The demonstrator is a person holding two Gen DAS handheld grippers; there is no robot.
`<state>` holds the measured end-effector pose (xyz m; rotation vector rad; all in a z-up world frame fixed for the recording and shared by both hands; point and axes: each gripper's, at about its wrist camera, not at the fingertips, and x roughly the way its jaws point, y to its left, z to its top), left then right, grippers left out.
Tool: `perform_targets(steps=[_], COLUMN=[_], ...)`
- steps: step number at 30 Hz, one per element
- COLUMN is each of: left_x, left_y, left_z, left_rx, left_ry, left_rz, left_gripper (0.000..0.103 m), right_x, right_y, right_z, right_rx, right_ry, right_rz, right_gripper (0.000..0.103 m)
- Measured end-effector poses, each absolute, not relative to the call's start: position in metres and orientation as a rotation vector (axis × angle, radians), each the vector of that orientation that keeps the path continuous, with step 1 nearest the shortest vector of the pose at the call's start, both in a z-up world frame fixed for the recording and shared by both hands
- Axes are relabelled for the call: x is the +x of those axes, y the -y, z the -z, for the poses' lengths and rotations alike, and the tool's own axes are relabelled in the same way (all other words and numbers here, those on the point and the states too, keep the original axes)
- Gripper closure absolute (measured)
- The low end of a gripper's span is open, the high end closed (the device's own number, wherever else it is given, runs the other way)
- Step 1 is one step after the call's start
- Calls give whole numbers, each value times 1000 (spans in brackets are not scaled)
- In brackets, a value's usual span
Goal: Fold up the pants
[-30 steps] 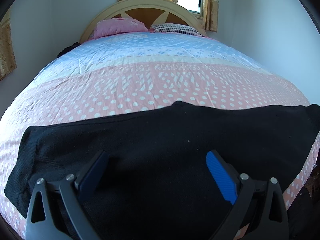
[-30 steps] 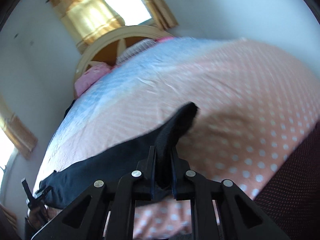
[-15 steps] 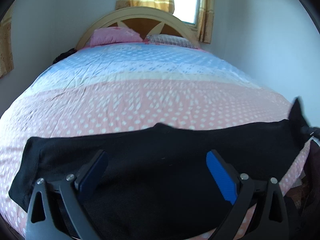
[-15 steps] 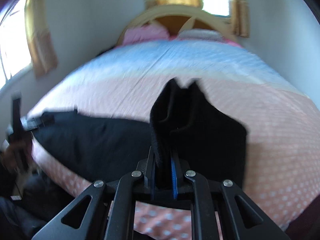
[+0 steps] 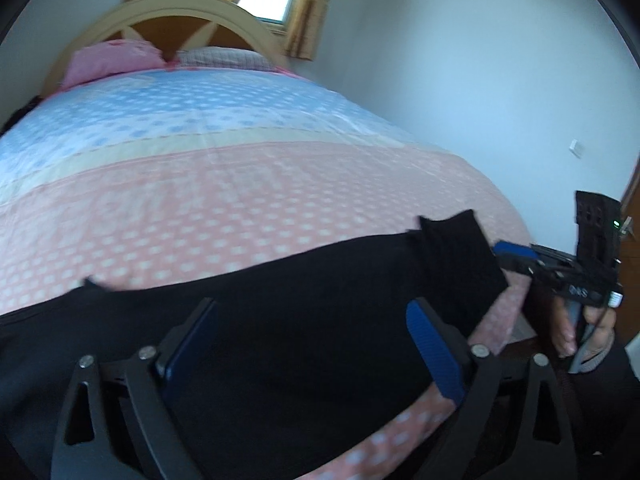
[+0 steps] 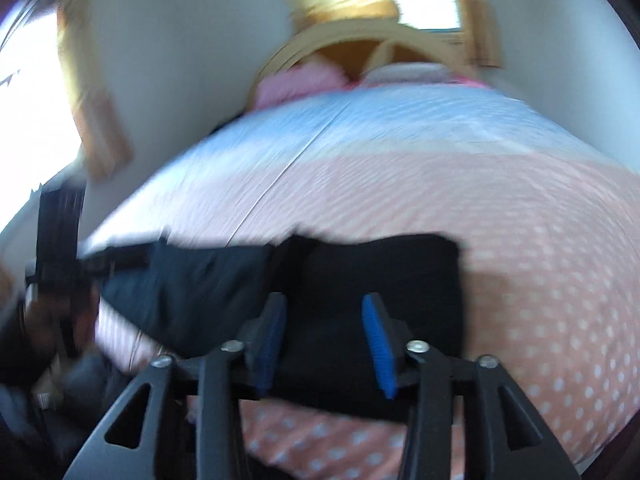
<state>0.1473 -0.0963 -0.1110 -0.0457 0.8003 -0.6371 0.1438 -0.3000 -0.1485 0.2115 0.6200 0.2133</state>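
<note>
Pants [image 5: 288, 320] lie along the bed's near edge, black, their right end folded over at 3 o'clock. My left gripper [image 5: 312, 344] is spread wide above them; my right gripper [image 6: 324, 340] is also parted, holding nothing. Bedspread [image 5: 224, 200] bare toward 12.
</note>
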Motion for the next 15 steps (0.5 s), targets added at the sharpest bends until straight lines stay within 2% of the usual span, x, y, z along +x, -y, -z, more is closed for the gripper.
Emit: perform_targets(steps=[4,10,12,15], left_x=[150,161,161,160], left_y=[155,210,221,234], left_z=[118,137,138,140], left_rx=[-36,-46,-47,-31], left_ry=[-863,-969,-975,-979], left_rz=[755,791,785,761], left_gripper=[18,29,30,45], right_x=[141,134,131,137], right_y=[332,321,322,325], right_z=[158,160,158,158], right_rx=[398,363,351,340], right_ry=[-566,-529,-517,-519], right_rz=[-126,-109,-104,-96], right_gripper=[53,53,53,52])
